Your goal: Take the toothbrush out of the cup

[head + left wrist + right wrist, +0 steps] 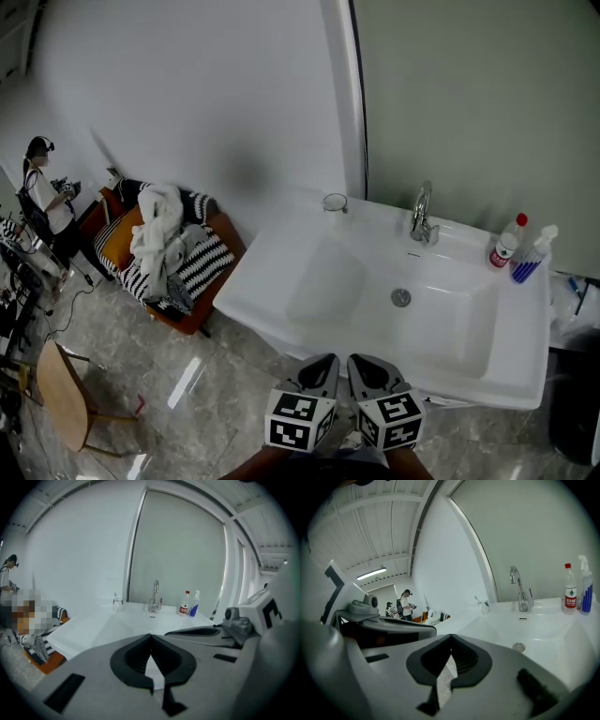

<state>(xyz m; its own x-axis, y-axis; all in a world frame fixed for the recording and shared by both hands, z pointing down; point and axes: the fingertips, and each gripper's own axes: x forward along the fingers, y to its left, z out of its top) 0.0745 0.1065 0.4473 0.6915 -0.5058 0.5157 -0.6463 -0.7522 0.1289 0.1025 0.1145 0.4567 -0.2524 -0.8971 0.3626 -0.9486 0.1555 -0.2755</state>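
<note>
Glass cup (335,202) stands at the back-left corner of the white sink (267,277), the toothbrush (476,599) propped upright inside it, likely kept there within reach of the tap (422,217). A red-capped bottle (506,244) and a spray bottle (531,258) sit on the right rim. By the sink's front edge, well apart from the cup, the left tongs (322,368) are pressed together on nothing. The right tongs (371,368), just beside them, are likewise closed and empty. Both slant gently down toward the basin.

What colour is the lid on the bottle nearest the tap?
Red. The lid of that bottle shows best in the right gripper view.
</note>
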